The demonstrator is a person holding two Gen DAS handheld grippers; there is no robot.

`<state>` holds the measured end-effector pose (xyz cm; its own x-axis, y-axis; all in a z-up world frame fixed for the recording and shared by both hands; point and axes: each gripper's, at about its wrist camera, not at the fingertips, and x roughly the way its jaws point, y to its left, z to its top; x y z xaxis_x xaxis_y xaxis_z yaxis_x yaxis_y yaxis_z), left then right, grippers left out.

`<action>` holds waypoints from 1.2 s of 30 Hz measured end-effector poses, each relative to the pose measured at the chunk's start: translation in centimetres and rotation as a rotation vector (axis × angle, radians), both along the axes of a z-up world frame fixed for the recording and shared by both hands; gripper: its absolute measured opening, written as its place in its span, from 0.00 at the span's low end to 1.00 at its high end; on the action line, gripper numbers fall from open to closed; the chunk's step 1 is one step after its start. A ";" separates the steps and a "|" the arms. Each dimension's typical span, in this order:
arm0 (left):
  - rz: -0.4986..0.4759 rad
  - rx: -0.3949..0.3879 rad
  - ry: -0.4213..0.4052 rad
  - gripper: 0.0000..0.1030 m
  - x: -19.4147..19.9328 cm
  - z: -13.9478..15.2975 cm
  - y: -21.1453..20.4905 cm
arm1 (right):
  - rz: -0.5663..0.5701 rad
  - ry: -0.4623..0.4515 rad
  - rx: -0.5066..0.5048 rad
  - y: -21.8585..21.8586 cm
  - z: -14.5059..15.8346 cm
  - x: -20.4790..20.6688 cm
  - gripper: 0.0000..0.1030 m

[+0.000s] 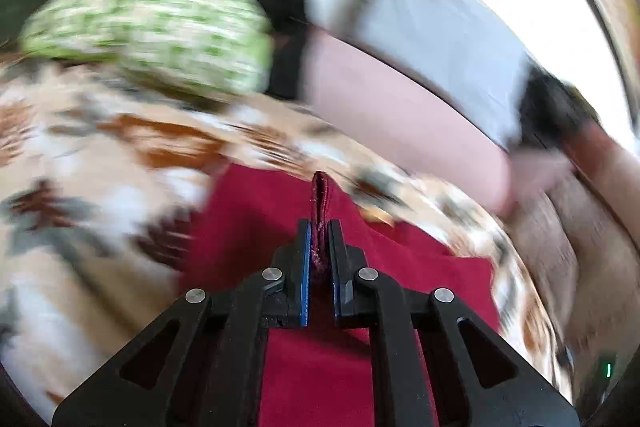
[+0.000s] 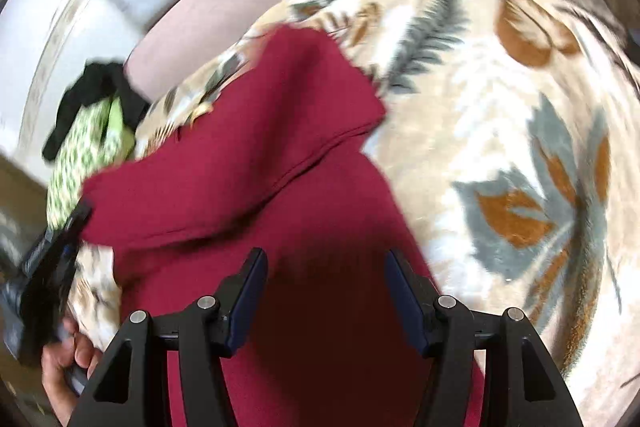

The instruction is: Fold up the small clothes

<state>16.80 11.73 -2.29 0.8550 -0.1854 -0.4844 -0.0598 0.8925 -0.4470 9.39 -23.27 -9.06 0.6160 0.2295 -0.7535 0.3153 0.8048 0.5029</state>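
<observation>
While pinched, red garment [image 1: 256,227] overlies blanket [image 1: 80,187].

left wrist: looks forward along its fingers, close above the red garment [image 1: 256,227], facing the green patterned cloth [image 1: 152,27] | right wrist: looks steeply down, close over the red garment [image 2: 320,307] on the floral blanket [image 2: 500,147] | shared: garment, blanket, green cloth [image 2: 84,147] | both blurred
</observation>
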 end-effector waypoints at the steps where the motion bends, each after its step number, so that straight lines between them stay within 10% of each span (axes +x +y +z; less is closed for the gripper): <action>1: 0.018 -0.022 0.026 0.06 0.3 -0.4 1.0 | -0.004 0.003 0.011 -0.2 -0.1 0.1 0.57; 8: 0.059 -0.035 0.193 0.08 1.7 -3.5 1.8 | 0.009 0.005 -0.018 0.4 0.1 0.6 0.57; 13: 0.030 -0.176 0.301 0.42 2.4 -5.5 2.1 | -0.005 -0.016 -0.043 0.2 0.5 0.6 0.57; 20: 0.058 -0.153 0.278 0.42 2.0 -4.6 2.3 | 0.232 -0.275 -0.321 3.7 6.3 6.9 0.57; 29: 0.213 -0.091 0.203 0.42 0.6 -2.8 4.3 | 0.419 -0.065 -0.459 0.3 -0.1 14.2 0.26; 36: 0.094 0.001 0.225 0.45 2.1 -3.0 1.4 | 0.318 -0.042 -0.370 -3.0 -1.1 13.5 0.43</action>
